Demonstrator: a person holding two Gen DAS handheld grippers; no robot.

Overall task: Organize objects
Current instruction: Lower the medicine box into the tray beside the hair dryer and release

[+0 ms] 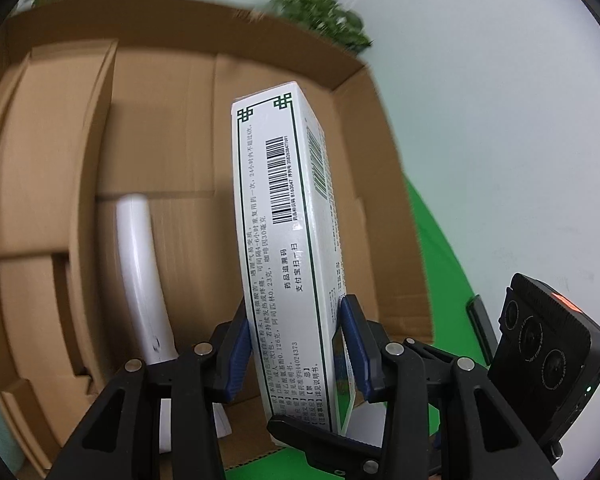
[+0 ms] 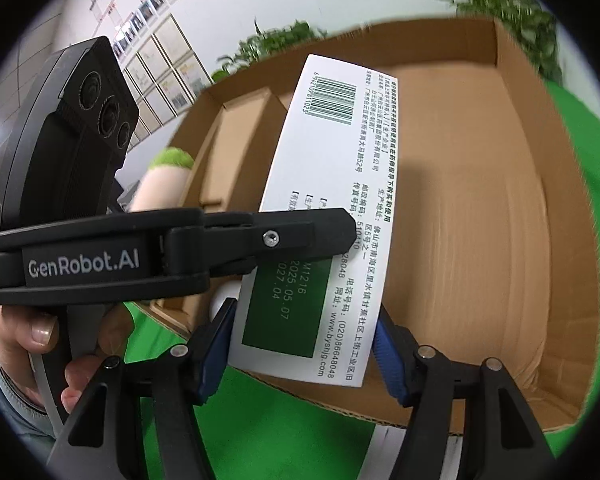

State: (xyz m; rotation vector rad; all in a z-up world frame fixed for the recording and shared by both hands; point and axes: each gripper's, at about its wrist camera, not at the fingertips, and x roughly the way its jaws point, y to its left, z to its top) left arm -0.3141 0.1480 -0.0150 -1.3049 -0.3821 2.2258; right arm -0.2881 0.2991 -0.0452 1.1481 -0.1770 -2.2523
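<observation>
In the left wrist view my left gripper is shut on a tall white medicine box with a green border line and a barcode. Its blue pads press both narrow sides. It hangs over an open cardboard box. In the right wrist view my right gripper is shut on a white carton with a barcode and a dark green panel. This carton is held above the near rim of the same cardboard box. The left tool, held by a hand, reaches across in front of this carton.
A white curved handle lies on the cardboard box floor beside folded flaps. A green cloth covers the table. Leafy plants stand behind the box. A pink object with a fuzzy green top sits left of it. The right tool's housing is close by.
</observation>
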